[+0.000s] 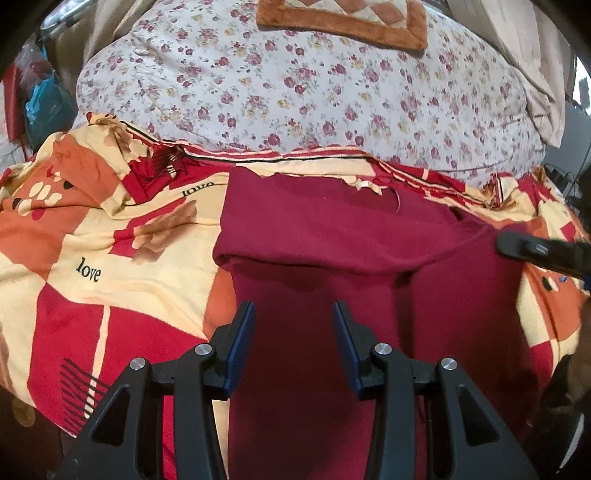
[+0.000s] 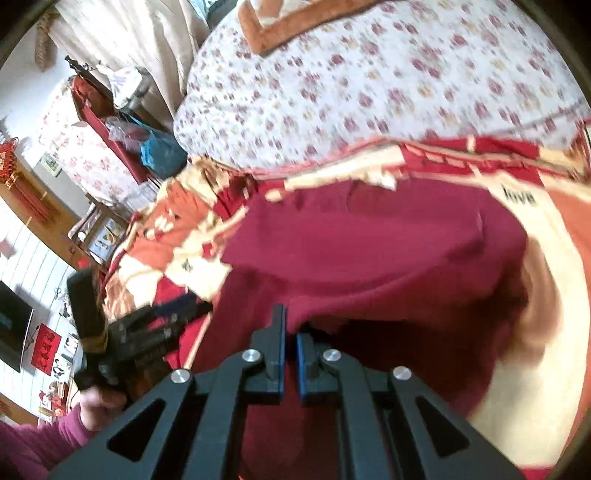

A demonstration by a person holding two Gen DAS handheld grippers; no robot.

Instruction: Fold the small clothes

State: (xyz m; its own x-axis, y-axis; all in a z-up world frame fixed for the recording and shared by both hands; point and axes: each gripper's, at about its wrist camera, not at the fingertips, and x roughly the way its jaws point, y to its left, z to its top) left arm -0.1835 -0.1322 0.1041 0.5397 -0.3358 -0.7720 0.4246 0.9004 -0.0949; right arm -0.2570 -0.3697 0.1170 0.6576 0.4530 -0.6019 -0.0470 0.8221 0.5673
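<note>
A dark red garment point(image 1: 332, 229) lies on a patterned red, orange and cream blanket point(image 1: 110, 258), with its far part folded over the near part. My left gripper point(image 1: 293, 314) is open and empty just above the garment's near part. My right gripper point(image 2: 291, 325) is nearly shut and pinches an edge of the red garment point(image 2: 369, 251), lifting it; the view is blurred. The right gripper's finger also shows in the left wrist view point(image 1: 532, 249) at the garment's right edge. The left gripper point(image 2: 147, 332) shows in the right wrist view at the left.
A white floral quilt point(image 1: 295, 85) lies behind the blanket, with a brown-bordered cushion point(image 1: 343, 22) on it. A room with furniture and bags point(image 2: 159, 147) lies beyond the bed's left side.
</note>
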